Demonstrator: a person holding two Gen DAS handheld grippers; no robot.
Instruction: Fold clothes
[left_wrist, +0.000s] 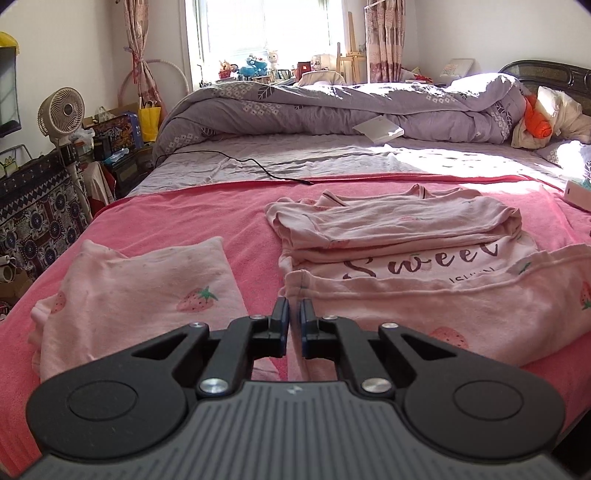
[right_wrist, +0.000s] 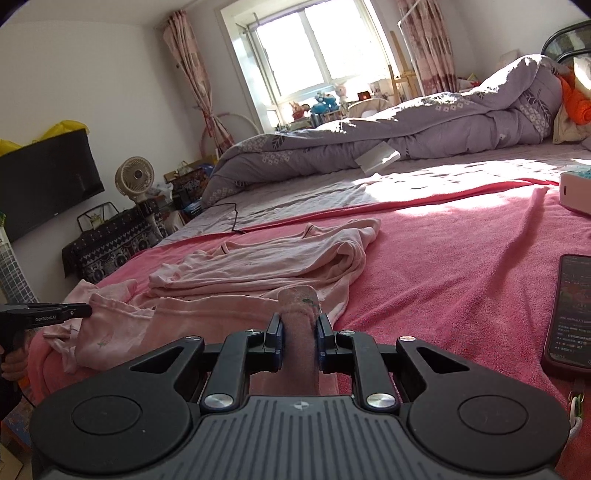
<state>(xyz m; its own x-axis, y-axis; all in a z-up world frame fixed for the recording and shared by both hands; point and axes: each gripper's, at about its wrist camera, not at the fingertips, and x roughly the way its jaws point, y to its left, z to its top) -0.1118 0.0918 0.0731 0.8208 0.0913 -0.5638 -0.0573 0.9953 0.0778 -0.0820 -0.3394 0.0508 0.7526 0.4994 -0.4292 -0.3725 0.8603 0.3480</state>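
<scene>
Two hand-held grippers: left (left_wrist: 294, 314), right (right_wrist: 298, 328). Two pink garments: a top (left_wrist: 406, 258) and trousers (left_wrist: 140, 295). One blanket (left_wrist: 221, 214), one quilt (left_wrist: 332, 107), one phone (right_wrist: 570, 314), one fan (left_wrist: 61, 112).

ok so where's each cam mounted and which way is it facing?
Left wrist: on the left gripper, looking along its shut fingers across the bed toward the window; pink shirt ahead, own fingers only.
Right wrist: on the right gripper, same heading; fingers clamp a shirt fold; left gripper and a hand at left edge.
Shared: shirt, pink blanket, purple duvet, fan, window.
</scene>
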